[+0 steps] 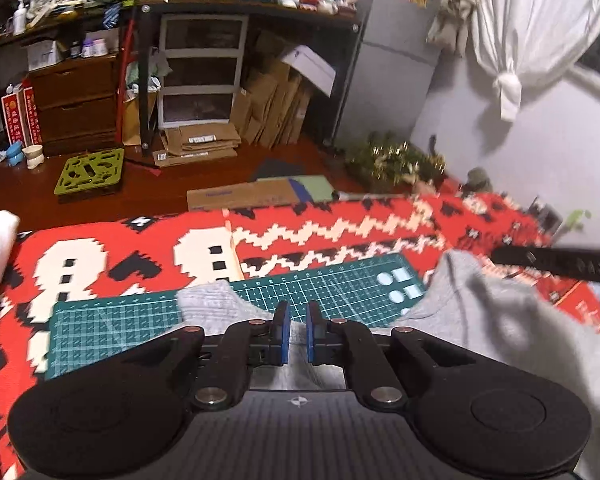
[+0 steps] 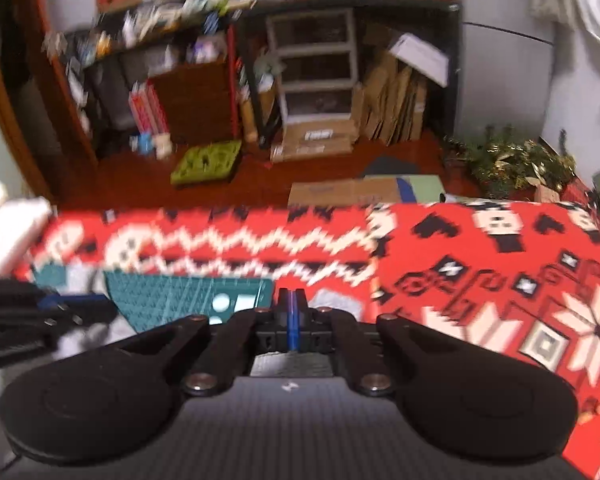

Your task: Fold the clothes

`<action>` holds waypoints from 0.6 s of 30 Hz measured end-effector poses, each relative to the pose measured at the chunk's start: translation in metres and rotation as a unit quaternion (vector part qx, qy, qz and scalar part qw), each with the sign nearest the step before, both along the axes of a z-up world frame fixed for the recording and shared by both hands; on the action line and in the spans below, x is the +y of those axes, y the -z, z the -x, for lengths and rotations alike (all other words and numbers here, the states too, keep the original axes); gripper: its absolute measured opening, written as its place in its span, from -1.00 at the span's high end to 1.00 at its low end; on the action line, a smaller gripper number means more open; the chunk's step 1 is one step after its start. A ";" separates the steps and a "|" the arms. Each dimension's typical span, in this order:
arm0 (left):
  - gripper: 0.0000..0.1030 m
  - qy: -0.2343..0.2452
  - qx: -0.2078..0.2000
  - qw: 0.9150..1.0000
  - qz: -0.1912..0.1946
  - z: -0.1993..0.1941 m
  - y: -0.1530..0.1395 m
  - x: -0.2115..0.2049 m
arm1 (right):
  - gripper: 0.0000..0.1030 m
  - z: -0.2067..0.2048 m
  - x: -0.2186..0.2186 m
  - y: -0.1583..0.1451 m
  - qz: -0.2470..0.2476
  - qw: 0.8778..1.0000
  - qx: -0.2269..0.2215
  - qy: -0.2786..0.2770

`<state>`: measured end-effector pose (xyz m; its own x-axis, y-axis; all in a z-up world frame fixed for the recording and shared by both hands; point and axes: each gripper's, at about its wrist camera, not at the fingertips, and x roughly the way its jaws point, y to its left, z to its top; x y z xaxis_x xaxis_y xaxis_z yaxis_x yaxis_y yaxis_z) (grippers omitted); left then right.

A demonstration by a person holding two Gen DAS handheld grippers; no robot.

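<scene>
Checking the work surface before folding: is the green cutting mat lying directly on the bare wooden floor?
No. The green cutting mat lies on the red patterned blanket, with the grey garment partly over it.

the grey garment (image 1: 480, 312) lies on a teal-green cutting mat (image 1: 112, 332) printed with a pale grid. under both, the blanket (image 1: 340, 236) is red with white zigzags and black-and-white blocky motifs. the left hand-held gripper (image 1: 298, 334) is black with blue pads, as is the right hand-held gripper (image 2: 293, 316). a lime-green tray (image 1: 90, 170) sits on the reddish-brown floor (image 1: 204, 176).
</scene>
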<state>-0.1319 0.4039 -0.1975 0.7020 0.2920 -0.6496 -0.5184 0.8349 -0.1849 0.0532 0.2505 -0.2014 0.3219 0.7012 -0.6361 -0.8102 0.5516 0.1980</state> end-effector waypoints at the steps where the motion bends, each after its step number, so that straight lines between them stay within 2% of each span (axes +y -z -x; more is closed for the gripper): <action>1: 0.85 0.001 -0.004 1.000 0.001 0.010 -0.003 -0.004 | 0.96 0.001 -0.013 -0.005 -0.009 1.000 0.006 0.005; 5: 0.85 -0.003 -0.011 1.000 0.007 0.053 -0.013 -0.022 | 0.89 0.015 -0.064 -0.018 -0.020 0.999 0.028 0.012; 11: 0.85 -0.012 -0.002 0.998 0.055 0.119 -0.011 -0.058 | 0.88 0.062 -0.132 -0.022 -0.005 0.999 0.055 0.001; 18: 0.85 0.009 0.030 0.994 0.101 0.162 0.006 -0.102 | 0.88 0.126 -0.180 -0.012 0.032 0.997 0.069 -0.018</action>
<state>-0.2943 0.3015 -0.2035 0.6636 0.1395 -0.7350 -0.5198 0.7926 -0.3188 -0.0729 0.0710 -0.1899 0.2043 0.6664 -0.7171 -0.7968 0.5388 0.2737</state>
